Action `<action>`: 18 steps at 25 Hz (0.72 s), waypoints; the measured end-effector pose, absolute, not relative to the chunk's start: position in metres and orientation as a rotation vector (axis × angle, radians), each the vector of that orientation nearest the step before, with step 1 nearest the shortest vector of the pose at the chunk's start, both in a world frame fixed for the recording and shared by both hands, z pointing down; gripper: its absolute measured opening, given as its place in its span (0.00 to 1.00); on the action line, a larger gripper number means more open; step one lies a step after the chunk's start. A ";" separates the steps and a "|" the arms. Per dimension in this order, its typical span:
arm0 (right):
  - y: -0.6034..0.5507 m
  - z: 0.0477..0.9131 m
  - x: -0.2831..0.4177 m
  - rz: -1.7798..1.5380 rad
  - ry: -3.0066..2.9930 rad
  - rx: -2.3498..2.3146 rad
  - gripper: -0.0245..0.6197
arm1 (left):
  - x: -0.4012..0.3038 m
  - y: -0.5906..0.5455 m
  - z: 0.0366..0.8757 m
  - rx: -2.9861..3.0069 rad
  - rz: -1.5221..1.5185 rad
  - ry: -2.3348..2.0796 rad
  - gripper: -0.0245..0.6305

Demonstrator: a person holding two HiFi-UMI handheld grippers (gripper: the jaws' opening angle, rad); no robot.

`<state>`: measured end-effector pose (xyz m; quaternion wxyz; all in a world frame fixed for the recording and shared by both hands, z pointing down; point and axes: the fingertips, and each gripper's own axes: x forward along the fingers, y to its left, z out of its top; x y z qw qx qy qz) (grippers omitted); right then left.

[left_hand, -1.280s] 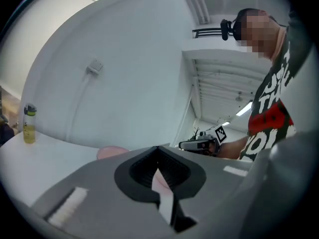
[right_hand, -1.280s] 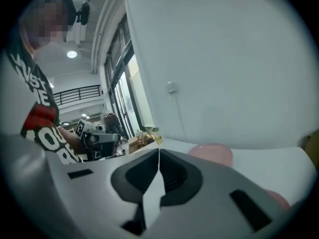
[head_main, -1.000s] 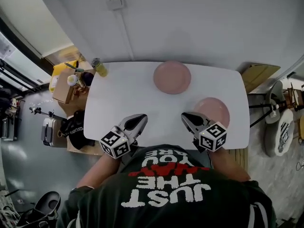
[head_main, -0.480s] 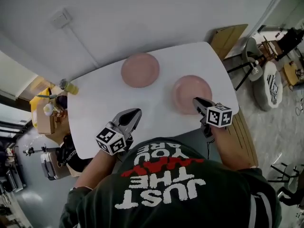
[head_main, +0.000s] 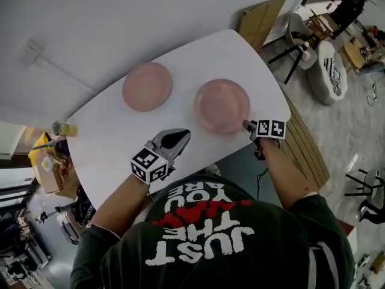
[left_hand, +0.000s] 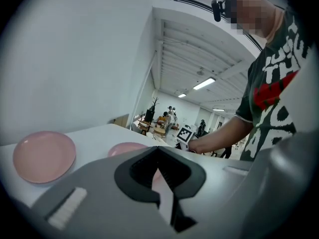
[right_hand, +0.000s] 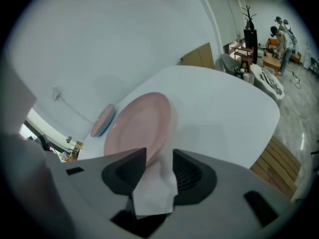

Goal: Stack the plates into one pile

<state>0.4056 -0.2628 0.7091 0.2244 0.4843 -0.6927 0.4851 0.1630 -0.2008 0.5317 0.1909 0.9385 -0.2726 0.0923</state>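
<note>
Two pink plates lie apart on the white table [head_main: 114,134]: the far plate [head_main: 147,86] near the wall and the near plate [head_main: 222,105] toward the right edge. My right gripper [head_main: 246,125] is at the near plate's front rim, its jaws opening. In the right gripper view the near plate [right_hand: 142,121] runs into the gap of the right gripper [right_hand: 159,153], and the pads do not press on it. My left gripper [head_main: 178,138] hovers shut and holds nothing over the table's front edge, left of the near plate. The left gripper view shows the far plate [left_hand: 44,156].
A yellow bottle [head_main: 63,128] stands at the table's left corner, with boxes and bags on the floor beyond. A slatted wooden bench [head_main: 307,143] runs along the table's right side. A white wall backs the table.
My right gripper has gone forward to the near plate's front rim and its jaws have parted. The left gripper stays shut by the front edge. The head view has swung to the right.
</note>
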 end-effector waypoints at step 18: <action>-0.275 0.734 0.395 1.657 -1.825 1.338 0.07 | 0.184 -0.184 0.549 2.596 0.295 -0.725 0.05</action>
